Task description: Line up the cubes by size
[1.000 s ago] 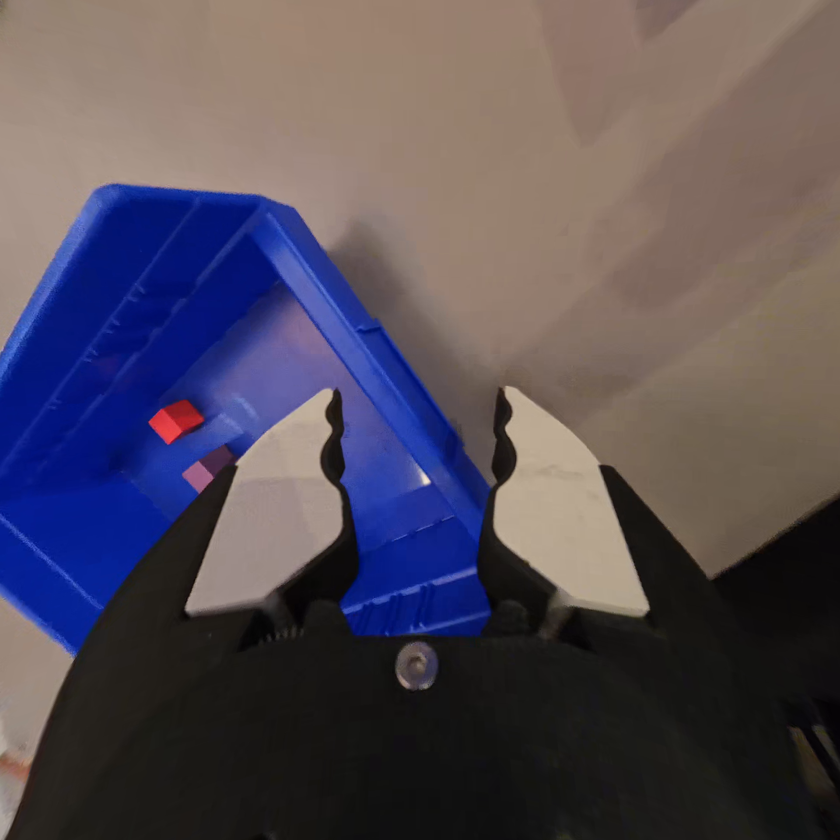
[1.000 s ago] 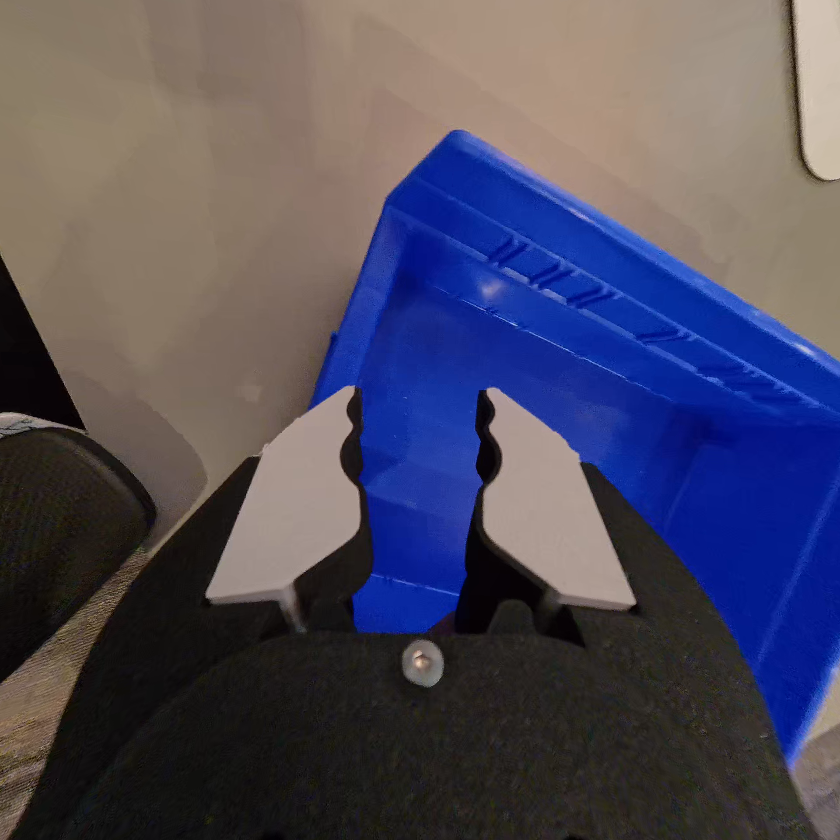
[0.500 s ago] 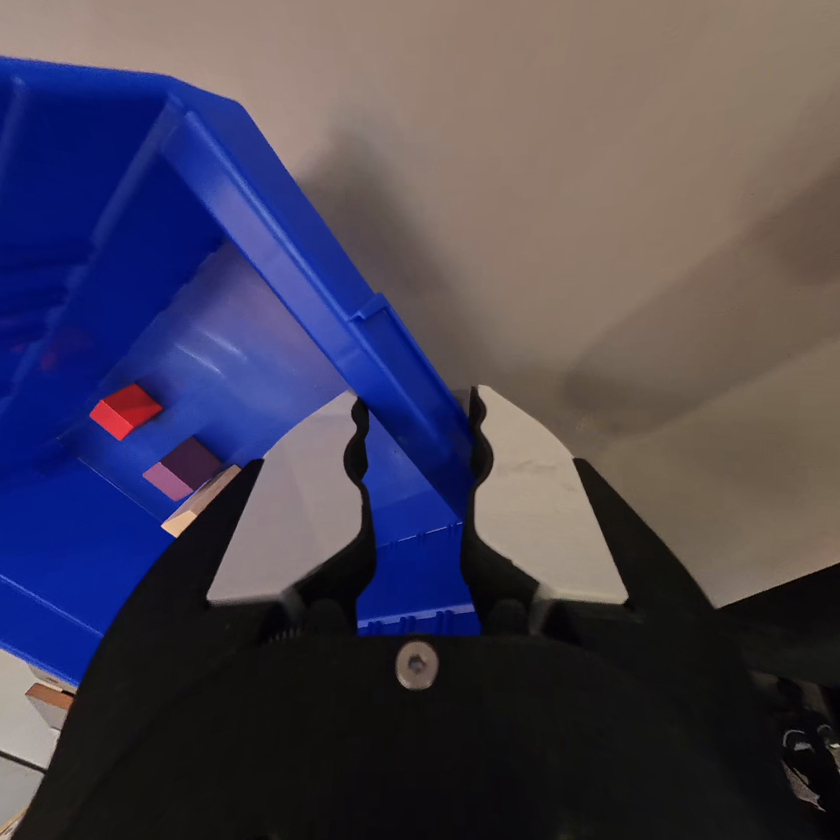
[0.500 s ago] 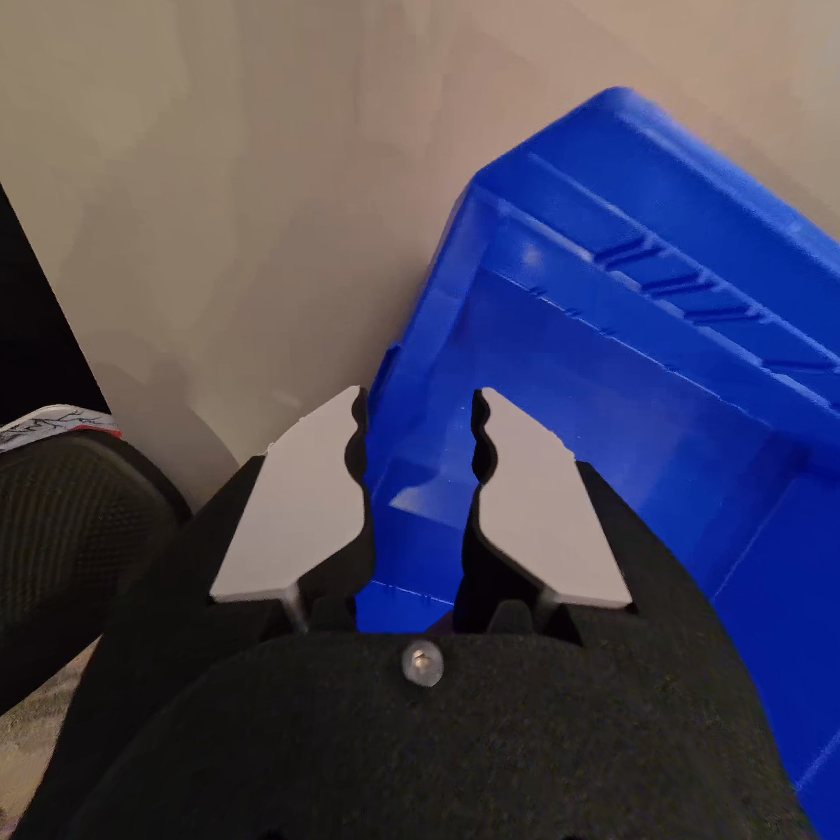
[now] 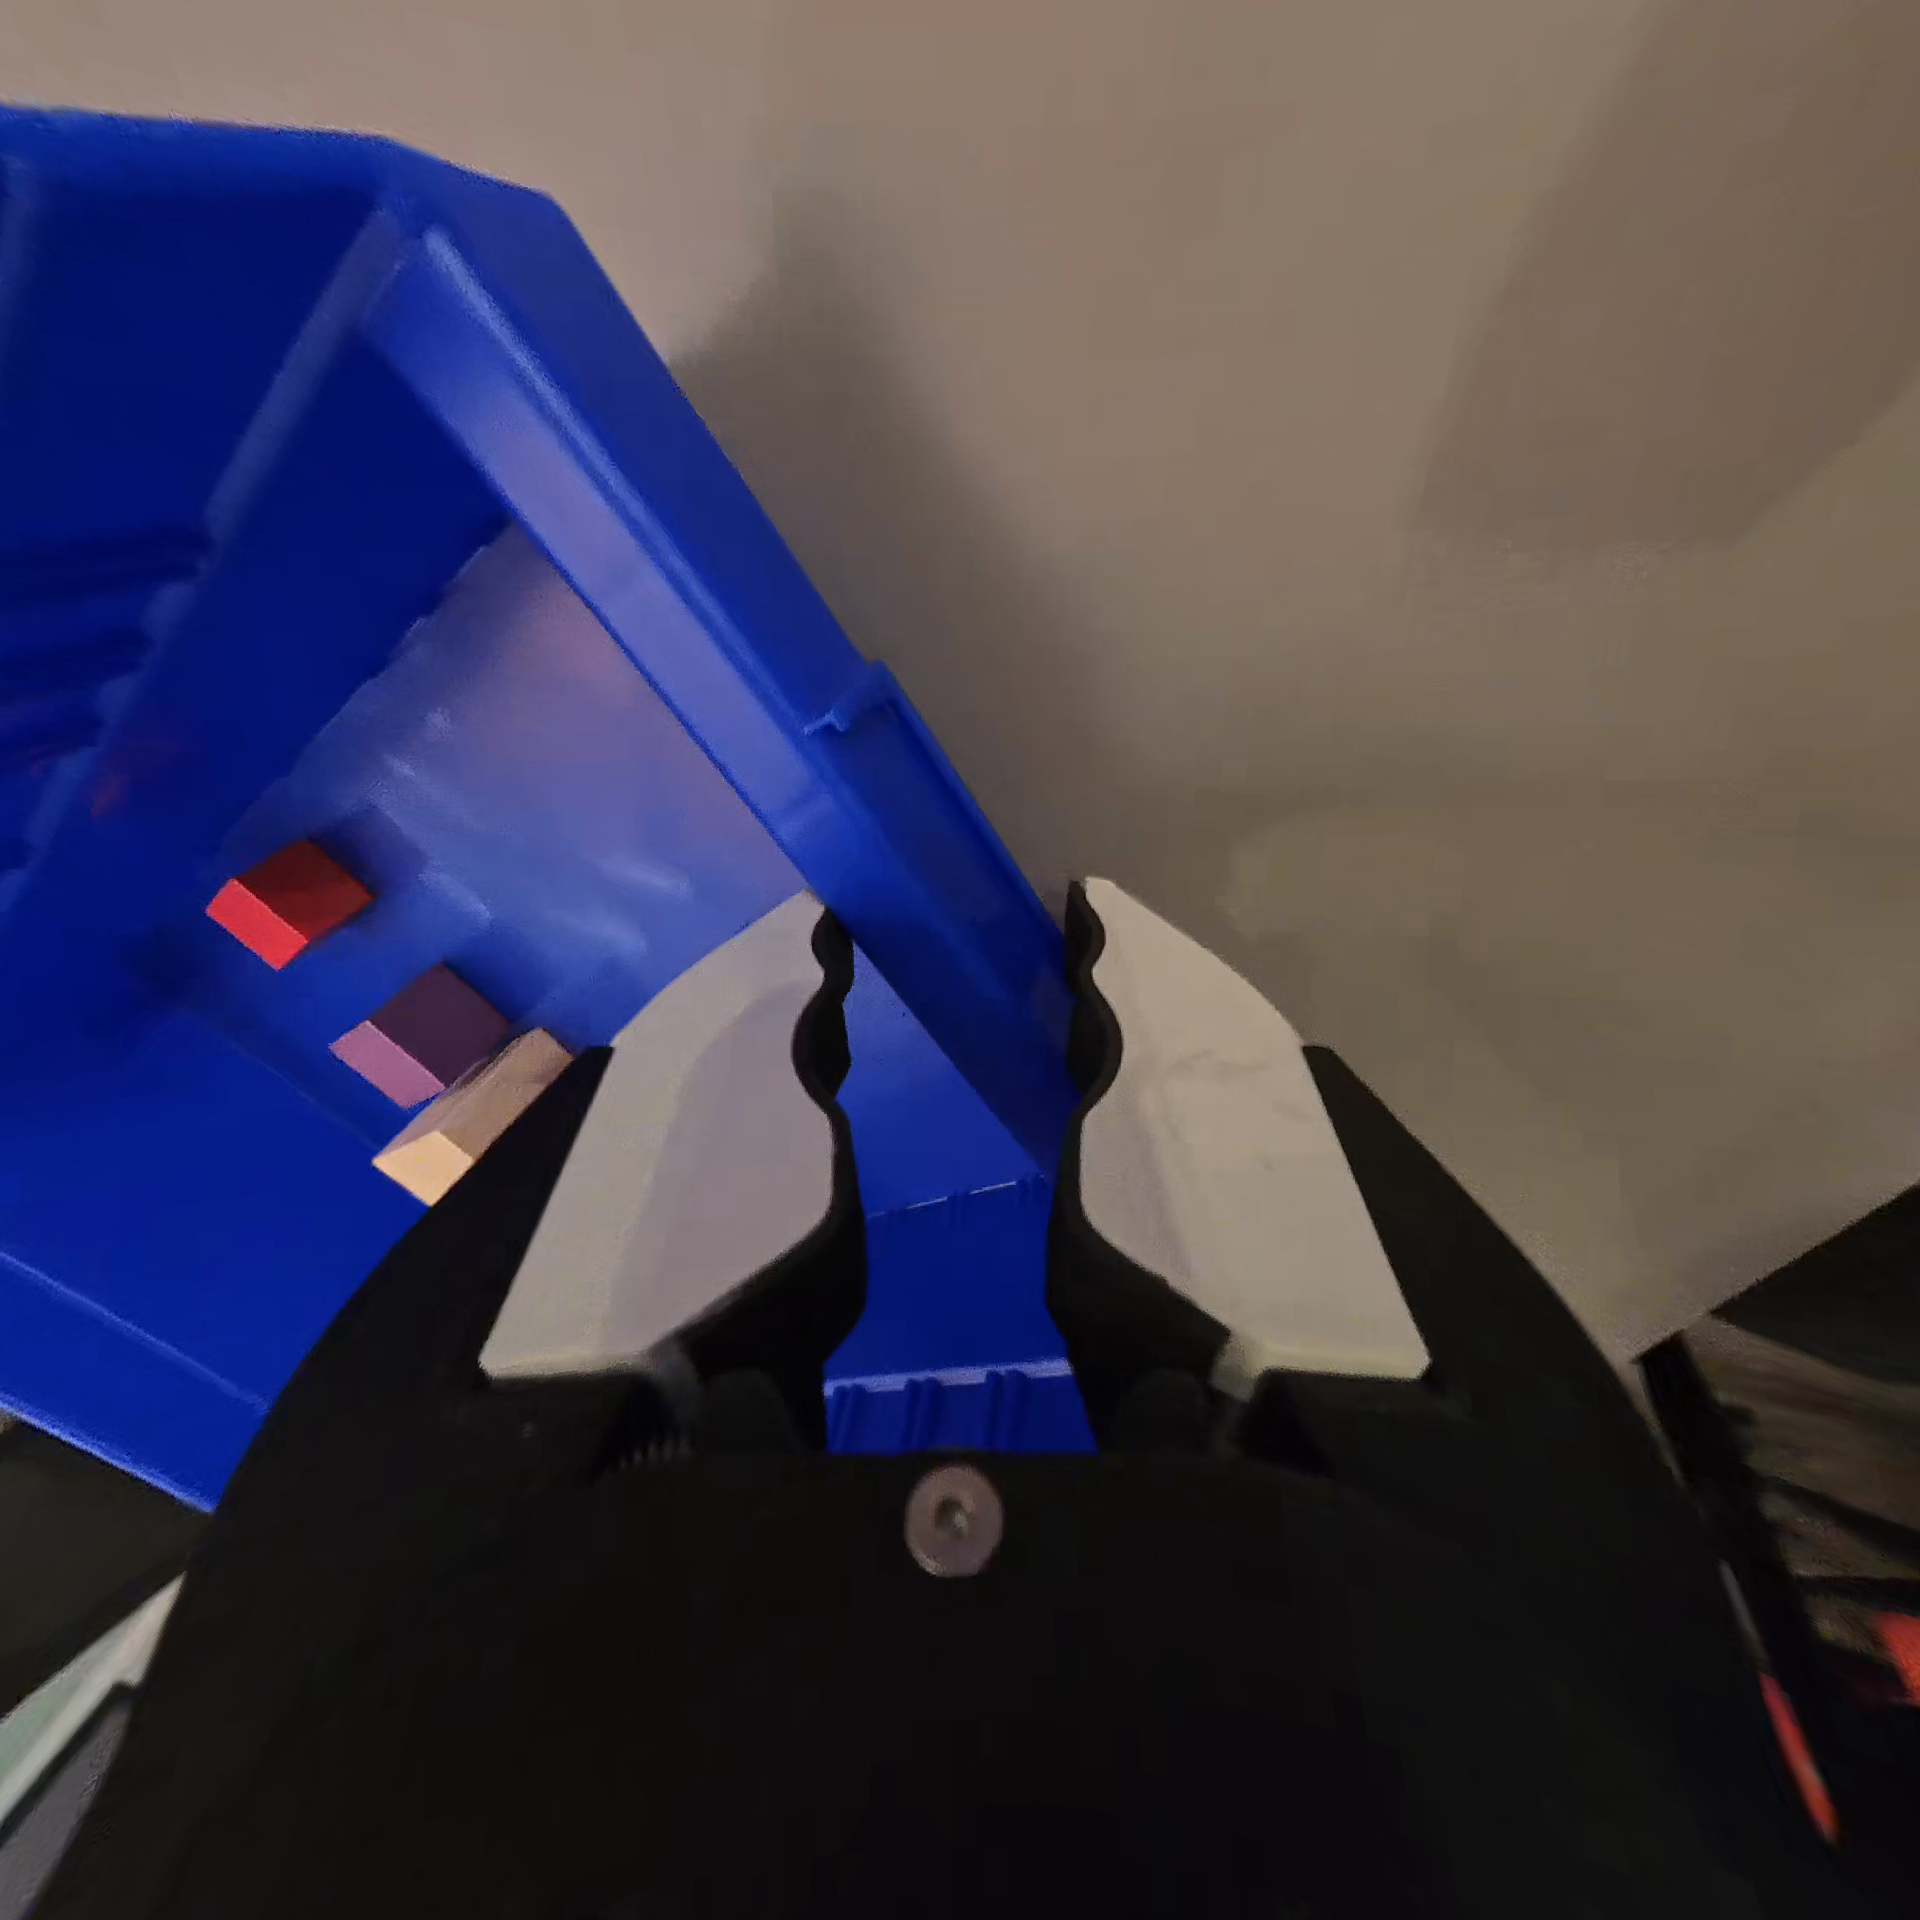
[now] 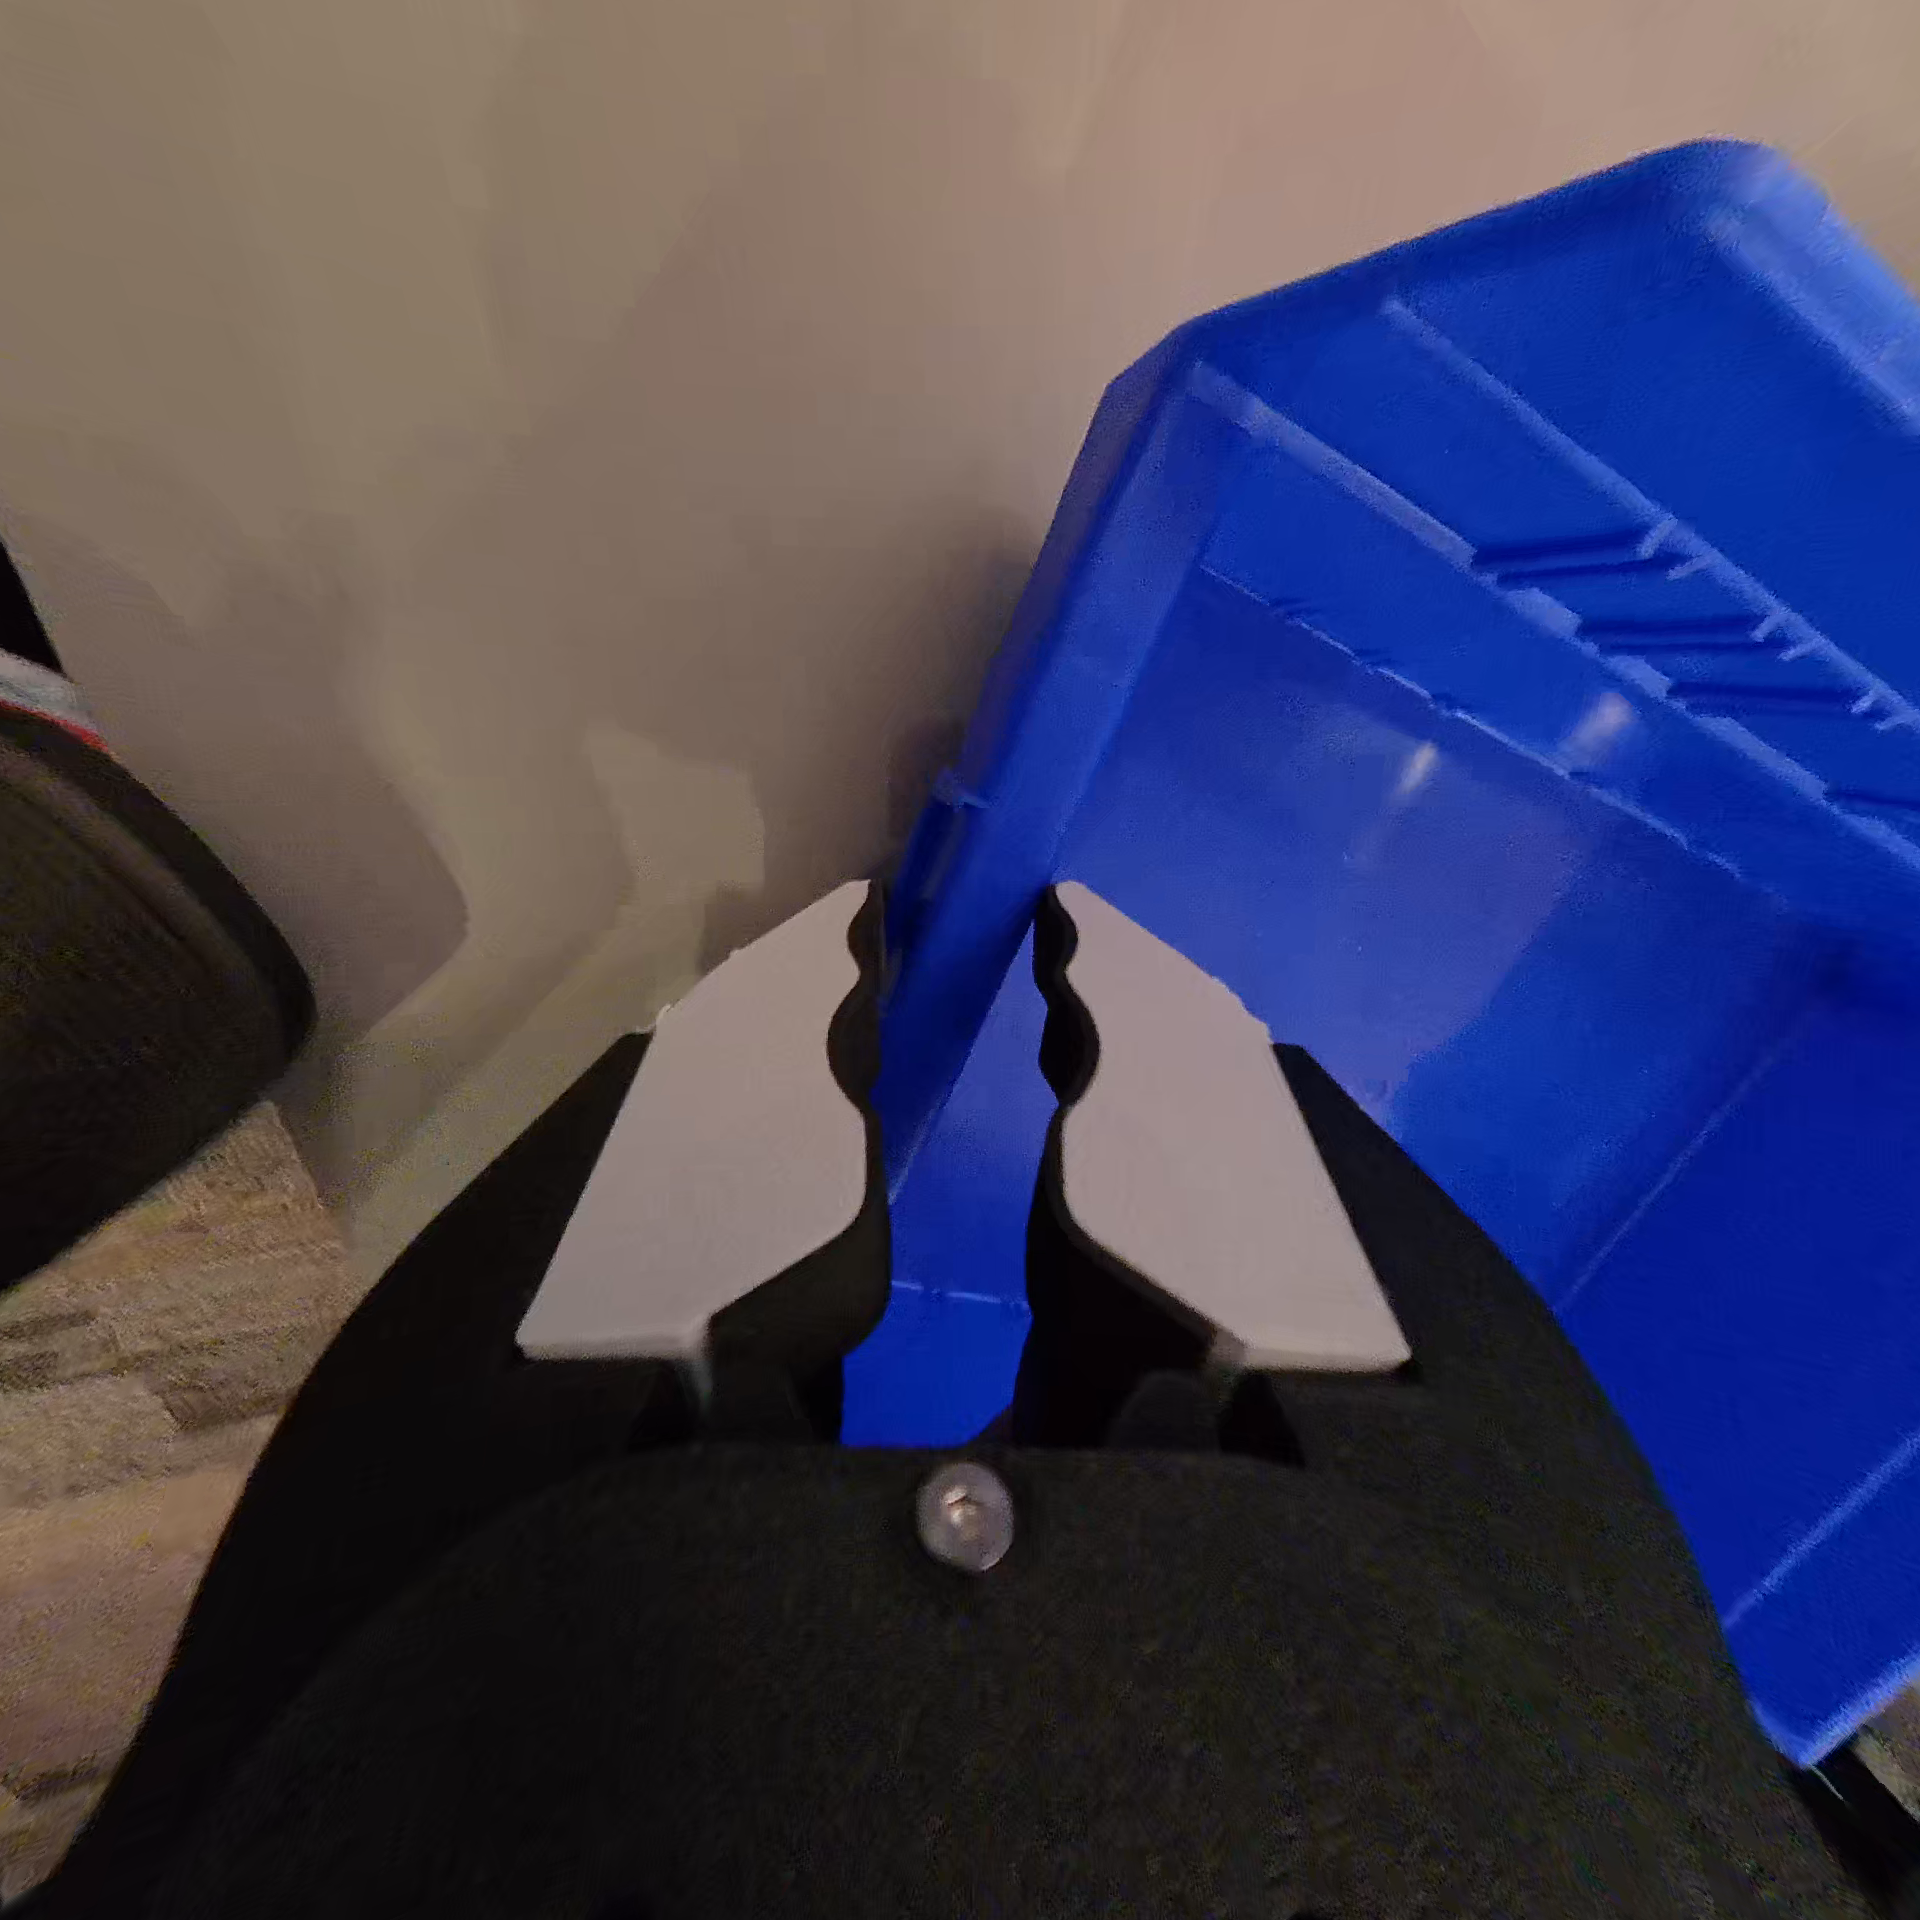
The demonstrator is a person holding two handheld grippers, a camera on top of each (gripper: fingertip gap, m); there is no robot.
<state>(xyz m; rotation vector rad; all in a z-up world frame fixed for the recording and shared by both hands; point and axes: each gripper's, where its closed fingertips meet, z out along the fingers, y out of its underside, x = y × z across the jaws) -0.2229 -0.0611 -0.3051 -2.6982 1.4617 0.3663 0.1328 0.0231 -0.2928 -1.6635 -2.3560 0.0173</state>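
A blue plastic bin [image 5: 623, 499] holds a red cube [image 5: 289, 902], a purple cube [image 5: 421, 1031] and a pale wooden cube [image 5: 473, 1117] on its floor, left of my left fingers. My left gripper [image 5: 954, 904] is shut on the bin's right side wall, near its front corner. The bin also shows in the right wrist view [image 6: 1455, 831], with no cubes visible there. My right gripper [image 6: 958, 890] is shut on the bin's left side wall. The bin looks tilted and raised off the beige surface [image 5: 1351, 520].
A dark padded chair [image 6: 125, 987] and grey carpet [image 6: 135, 1299] lie beyond the surface's edge at the left of the right wrist view. Dark clutter [image 5: 1818, 1507] sits low at the right of the left wrist view. Left tips to right tips: about 35 cm.
Both grippers moved onto the bin's side walls and closed on them. The bin has tilted and risen, and the wooden cube has come into view beside the purple one.
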